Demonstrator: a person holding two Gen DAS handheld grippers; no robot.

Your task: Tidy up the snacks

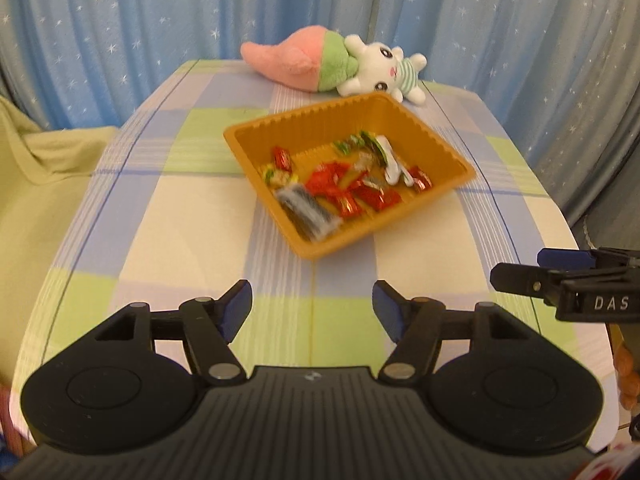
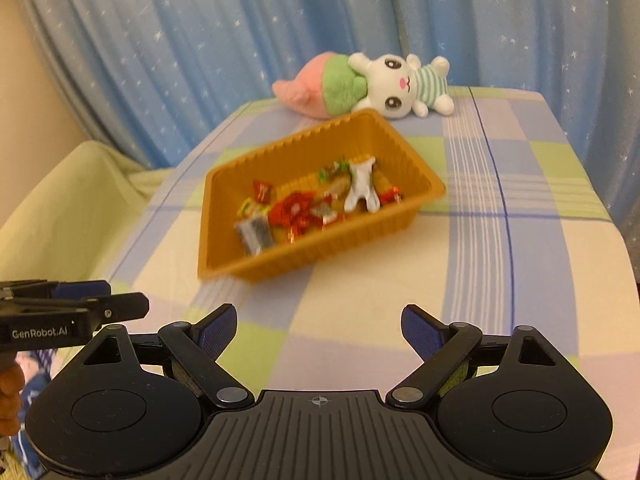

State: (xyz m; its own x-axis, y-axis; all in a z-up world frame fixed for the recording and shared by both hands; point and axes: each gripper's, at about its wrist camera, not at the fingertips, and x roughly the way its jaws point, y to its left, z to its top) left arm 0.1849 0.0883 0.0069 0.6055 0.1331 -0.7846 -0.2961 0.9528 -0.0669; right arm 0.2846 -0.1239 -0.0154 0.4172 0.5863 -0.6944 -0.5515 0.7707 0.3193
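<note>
Both spread, nothing between: left tongs [image 1: 312, 306] and right tongs [image 2: 318, 330], above checked counter [image 1: 200, 216], short of orange tray [image 1: 256, 178] of wrapped candies [image 1: 336, 188].

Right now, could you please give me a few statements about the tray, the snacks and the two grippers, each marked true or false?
1. The wrapped snacks lie inside the orange tray. True.
2. The left gripper is shut on a candy. False: its jaws stand open with nothing between them.
3. A plush rabbit lies on the table beyond the tray. True.
4. The right gripper is reaching into the tray. False: it is short of the tray, over the checked tablecloth, jaws open and empty.
5. The tray is empty. False: it holds red, green, white and grey wrapped pieces.
</note>
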